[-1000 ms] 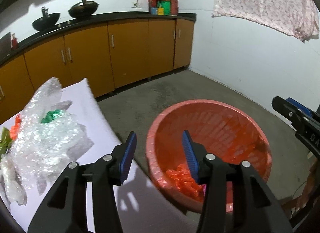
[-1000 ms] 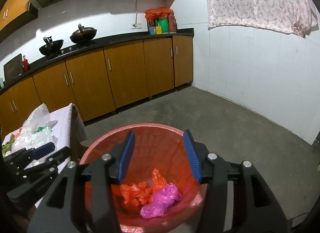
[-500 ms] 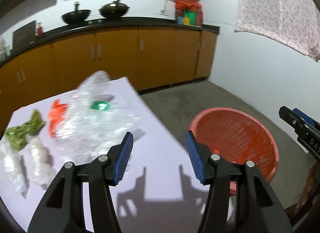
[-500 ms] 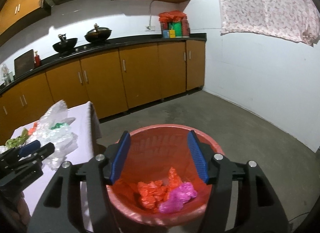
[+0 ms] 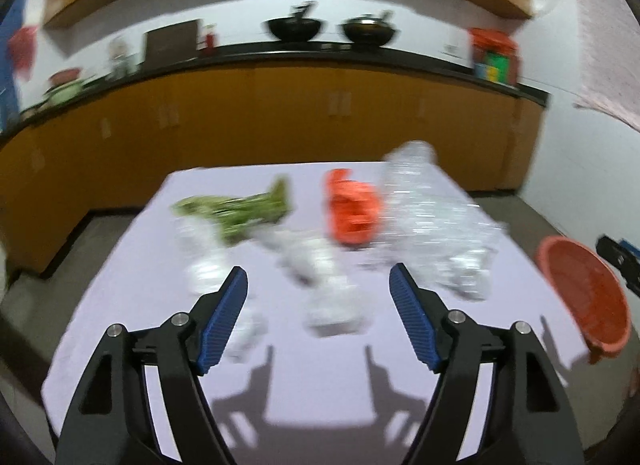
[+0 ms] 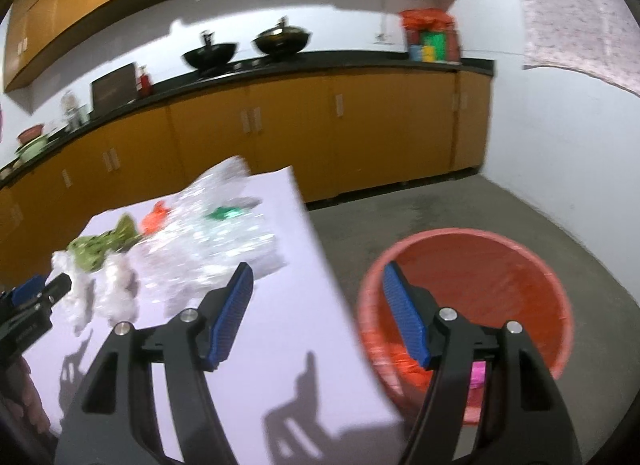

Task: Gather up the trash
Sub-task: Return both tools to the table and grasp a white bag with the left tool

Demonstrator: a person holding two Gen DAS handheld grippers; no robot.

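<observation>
Left wrist view: left tongs, just opening, empty; crinkly clear plastic wrap ahead-right could slip, scattering neighbouring scraps.

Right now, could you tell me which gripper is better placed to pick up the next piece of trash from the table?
Left. The left gripper is open, facing the white crumpled plastic just beyond its fingers. The right gripper, also open, straddles the table edge and red bin.
</observation>
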